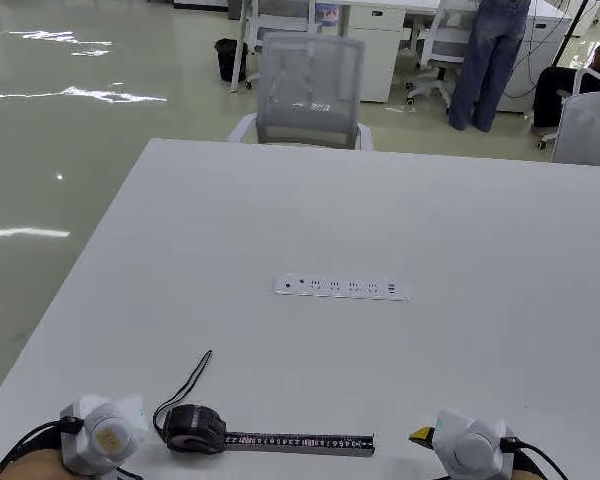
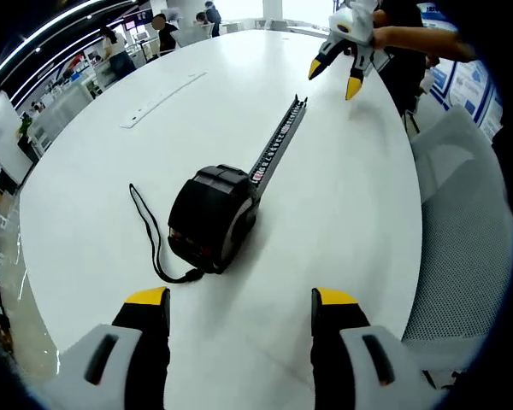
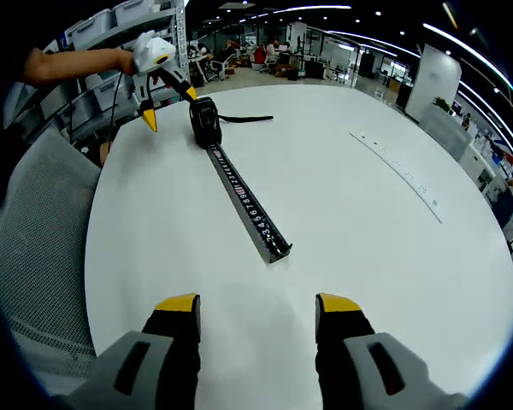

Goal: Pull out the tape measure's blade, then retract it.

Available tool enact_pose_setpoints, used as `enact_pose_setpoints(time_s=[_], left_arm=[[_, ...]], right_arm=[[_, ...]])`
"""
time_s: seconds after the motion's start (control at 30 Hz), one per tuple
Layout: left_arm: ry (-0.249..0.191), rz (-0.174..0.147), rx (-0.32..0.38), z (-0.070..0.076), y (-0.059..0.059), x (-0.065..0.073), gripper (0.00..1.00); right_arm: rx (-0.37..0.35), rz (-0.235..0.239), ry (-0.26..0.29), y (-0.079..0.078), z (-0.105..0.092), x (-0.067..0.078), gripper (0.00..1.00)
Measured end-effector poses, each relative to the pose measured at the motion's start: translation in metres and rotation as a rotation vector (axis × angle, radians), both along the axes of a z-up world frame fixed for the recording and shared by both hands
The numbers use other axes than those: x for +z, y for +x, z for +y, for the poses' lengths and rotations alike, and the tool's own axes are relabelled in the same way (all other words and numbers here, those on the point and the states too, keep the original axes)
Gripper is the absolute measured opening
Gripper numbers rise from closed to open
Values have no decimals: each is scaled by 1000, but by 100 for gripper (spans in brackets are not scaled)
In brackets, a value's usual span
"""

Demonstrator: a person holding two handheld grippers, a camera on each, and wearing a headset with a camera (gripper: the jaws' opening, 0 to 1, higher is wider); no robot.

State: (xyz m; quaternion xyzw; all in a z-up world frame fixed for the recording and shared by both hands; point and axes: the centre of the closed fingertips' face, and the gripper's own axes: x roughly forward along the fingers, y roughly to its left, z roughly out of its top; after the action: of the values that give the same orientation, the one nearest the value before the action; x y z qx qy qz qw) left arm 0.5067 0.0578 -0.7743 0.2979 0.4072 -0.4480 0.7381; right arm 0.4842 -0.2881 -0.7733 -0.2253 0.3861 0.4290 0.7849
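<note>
The surface [image 1: 450,210] is white, smooth and matt, with a faint sheen. The tape measure [image 2: 212,218] has a black, slightly glossy plastic case. Its blade [image 3: 248,205] looks like thin dark metal with printed marks, and its cord [image 2: 145,231] is matt black. The left tool [image 2: 239,299] and right tool [image 3: 256,303] have white plastic bodies and yellow-tipped black jaws. The floor [image 1: 60,120] is glossy. The chair [image 1: 310,85] has a grey mesh back.
</note>
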Motion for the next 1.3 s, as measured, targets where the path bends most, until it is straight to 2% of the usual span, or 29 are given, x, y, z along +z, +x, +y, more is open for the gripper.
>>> enact_pose_setpoints(time_s=[0.1, 0.2, 0.4, 0.47, 0.67, 0.77, 1.03, 1.13, 1.2, 1.3], left_arm=[[-23, -13, 40, -1, -4, 3, 68], [-73, -39, 97, -4, -8, 10, 70], [-133, -85, 156, -5, -16, 20, 75], [-156, -92, 172, -9, -23, 27, 76], [-184, -122, 200, -14, -33, 37, 82], [-217, -131, 232, -17, -38, 45, 83], [-263, -191, 307, -20, -46, 62, 93], [-286, -197, 323, -23, -51, 66, 93], [-295, -215, 341, -24, -51, 67, 94], [-297, -229, 359, -24, -54, 68, 99]], right_arm=[[-25, -15, 10, -5, -1, 5, 57], [-68, -31, 43, -10, 0, 12, 60], [-114, -53, 49, -22, -2, 16, 66], [-129, -59, 49, -26, -2, 18, 68], [-157, -77, 52, -36, 1, 22, 75], [-168, -99, 48, -39, 1, 25, 80], [-217, -128, 90, -50, 7, 35, 87], [-235, -139, 103, -53, 11, 39, 90], [-248, -149, 108, -55, 12, 41, 92], [-258, -153, 110, -58, 15, 42, 94]])
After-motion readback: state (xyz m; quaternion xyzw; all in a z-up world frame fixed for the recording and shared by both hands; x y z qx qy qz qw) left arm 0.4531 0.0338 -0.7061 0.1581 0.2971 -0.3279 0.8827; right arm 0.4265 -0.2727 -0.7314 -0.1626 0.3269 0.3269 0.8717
